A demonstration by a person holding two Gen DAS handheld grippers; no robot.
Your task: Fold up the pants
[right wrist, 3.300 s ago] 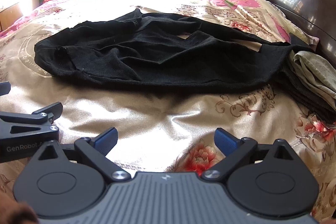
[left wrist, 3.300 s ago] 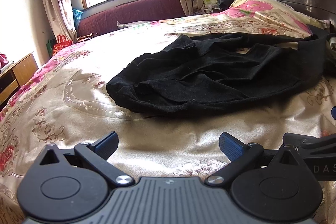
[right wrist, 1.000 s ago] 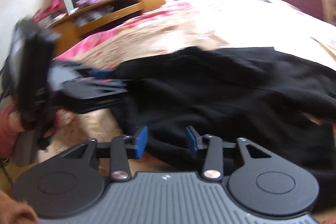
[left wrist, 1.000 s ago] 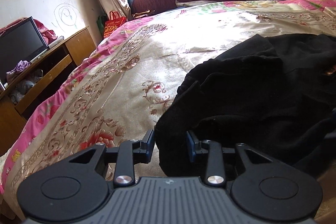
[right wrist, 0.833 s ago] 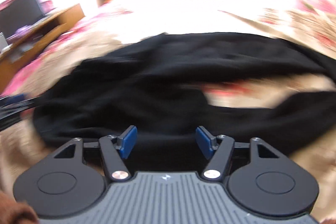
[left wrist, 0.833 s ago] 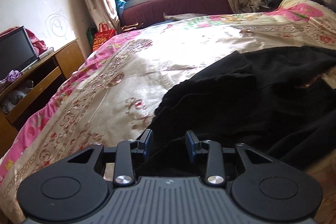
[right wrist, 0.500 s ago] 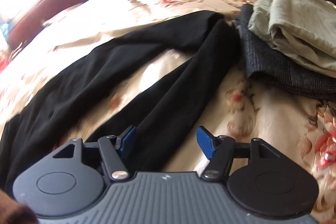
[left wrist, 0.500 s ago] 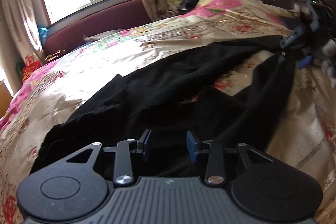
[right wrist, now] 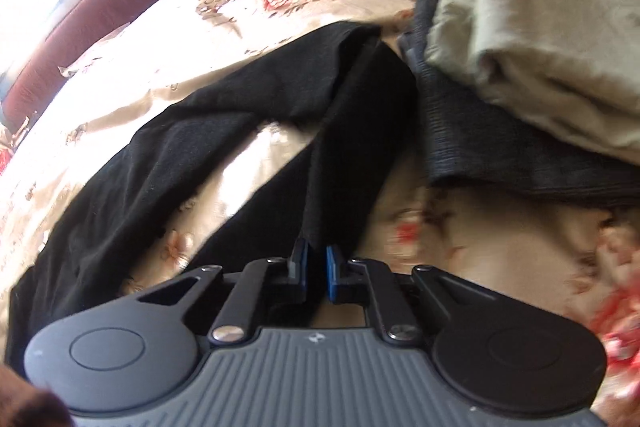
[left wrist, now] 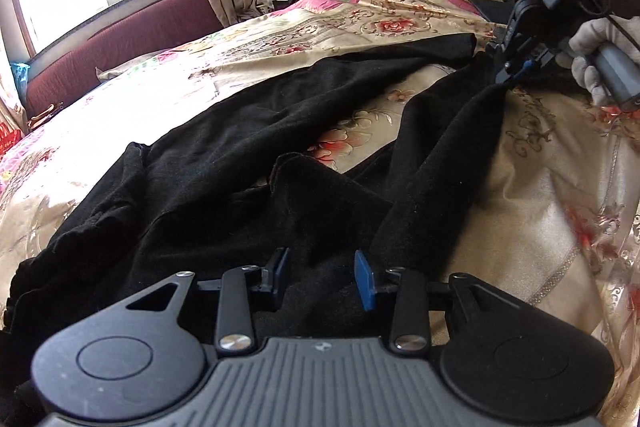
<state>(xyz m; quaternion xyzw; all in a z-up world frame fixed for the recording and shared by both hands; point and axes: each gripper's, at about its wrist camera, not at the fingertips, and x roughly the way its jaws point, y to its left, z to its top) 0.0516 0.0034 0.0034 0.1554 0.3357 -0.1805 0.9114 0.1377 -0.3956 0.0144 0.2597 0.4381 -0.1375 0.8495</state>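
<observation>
Running lengthwise ahead of the left gripper (left wrist: 323, 278), the pants (left wrist: 224, 163) span the bed (left wrist: 532, 203) toward the right gripper (right wrist: 316, 267). One leg hem is clamped by the right jaws, just closed; the left jaws stand apart around the waist end, pads not visibly pressing.

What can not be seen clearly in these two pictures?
- Left wrist view: whether the left gripper pinches the black pants; black cloth hides contact.
- Left wrist view: waistband end, cut by the left edge.
- Right wrist view: bedspread pattern at right, blurred.
</observation>
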